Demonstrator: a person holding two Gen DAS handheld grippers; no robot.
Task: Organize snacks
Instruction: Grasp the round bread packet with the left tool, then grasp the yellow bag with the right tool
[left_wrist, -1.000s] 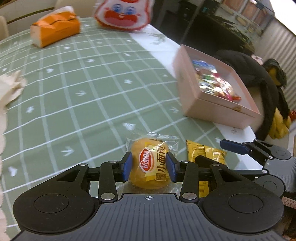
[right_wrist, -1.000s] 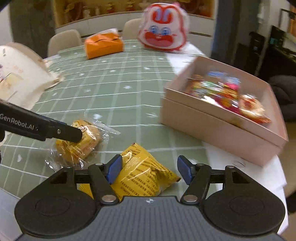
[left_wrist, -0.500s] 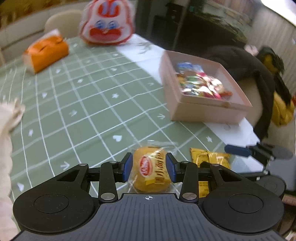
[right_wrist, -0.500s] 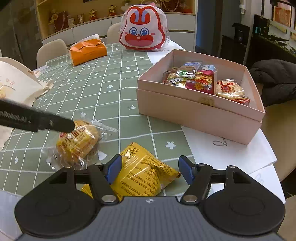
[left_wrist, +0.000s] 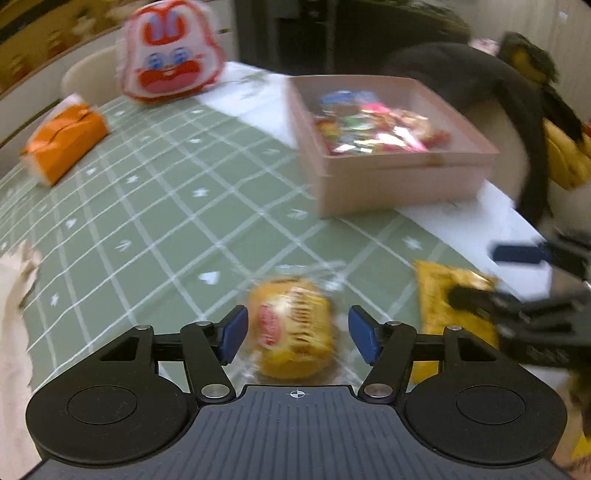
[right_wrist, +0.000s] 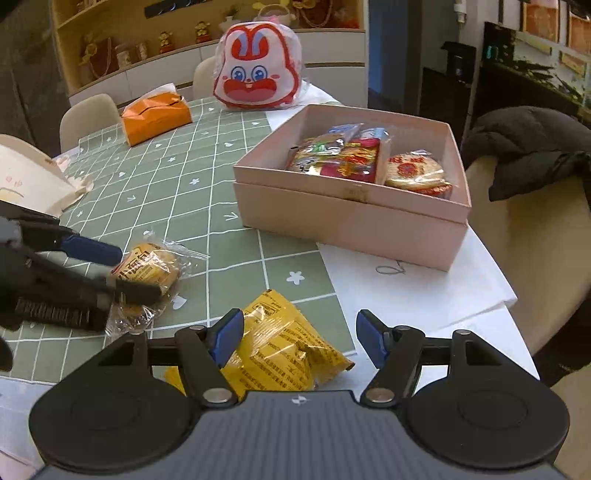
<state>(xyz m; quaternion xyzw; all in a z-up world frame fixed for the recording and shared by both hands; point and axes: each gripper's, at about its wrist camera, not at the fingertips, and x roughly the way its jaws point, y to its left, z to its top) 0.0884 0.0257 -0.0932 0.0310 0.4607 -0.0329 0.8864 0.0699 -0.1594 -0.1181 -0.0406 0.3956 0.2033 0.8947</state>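
A wrapped yellow bun (left_wrist: 291, 339) lies on the green checked tablecloth between the blue pads of my left gripper (left_wrist: 295, 326). Its jaws are opening, with a gap showing beside the bun. The right wrist view shows the same bun (right_wrist: 151, 267) with the left gripper (right_wrist: 138, 273) straddling it. A yellow snack packet (right_wrist: 280, 350) lies on the table between the fingers of my right gripper (right_wrist: 299, 328), which stands open around it. In the left wrist view that packet (left_wrist: 436, 291) sits at the right under the right gripper (left_wrist: 484, 275). The pink box (right_wrist: 351, 221) beyond holds several wrapped snacks.
An orange tissue box (right_wrist: 155, 114) and a rabbit-faced bag (right_wrist: 258, 70) stand at the far end. A cream paper bag (right_wrist: 29, 177) lies at the left. White paper (right_wrist: 424, 288) sits under the box near the table edge. A chair with a dark jacket (right_wrist: 524, 155) stands at the right.
The left gripper's jaws have spread and let go of the bun they pinched before. Both views have swung, bringing the pink box nearer the middle. The right gripper stays open over the yellow packet.
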